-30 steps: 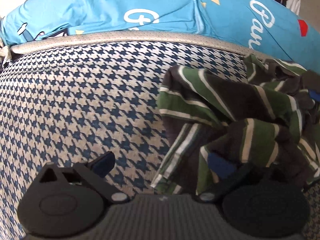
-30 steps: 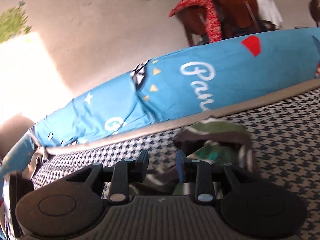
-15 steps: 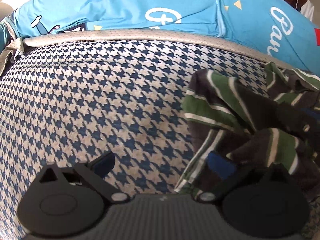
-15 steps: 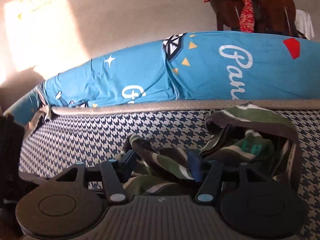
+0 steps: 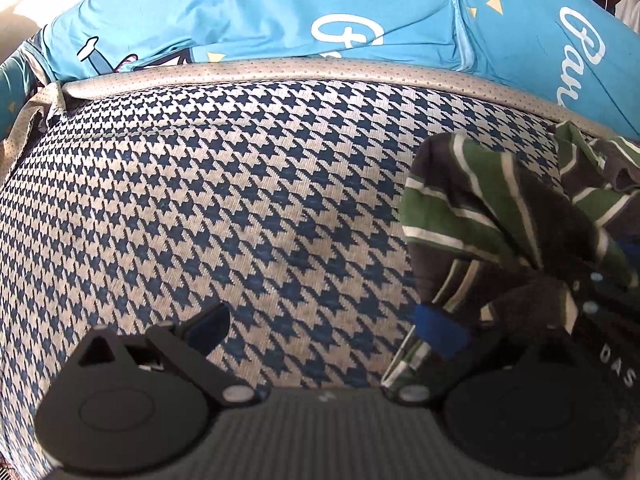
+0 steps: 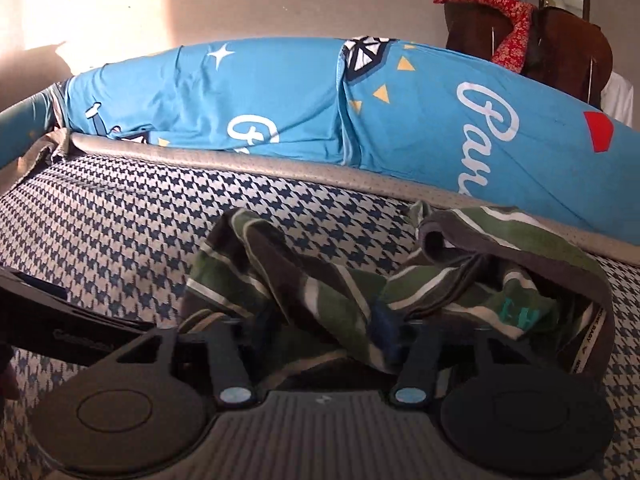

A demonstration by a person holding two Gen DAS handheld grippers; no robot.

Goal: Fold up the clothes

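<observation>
A crumpled green, brown and white striped garment [image 5: 500, 216] lies on the houndstooth cushion [image 5: 224, 208], right of centre. My left gripper [image 5: 322, 328] is open just above the cushion. Its right fingertip [image 5: 436, 336] sits at the garment's left edge, and nothing is between the jaws but bare cushion. My right gripper [image 6: 320, 320] is low over the garment [image 6: 304, 280], its jaws closing with a thick fold of cloth between them. The cloth hides most of the left pad. The right gripper's black body [image 5: 608, 320] shows at the right edge of the left wrist view.
A grey piped edge [image 6: 280, 168] borders the cushion at the back. Behind it lies a bright blue printed cover [image 6: 280, 96]. A dark wooden chair with a red cloth [image 6: 516, 12] stands at the far right by the wall. The left gripper's body [image 6: 60, 320] is at the left.
The right gripper rolled level and sank toward the garment, its jaws now standing wider around a fold. In the left wrist view the garment has drifted to the right; its jaws stay open.
</observation>
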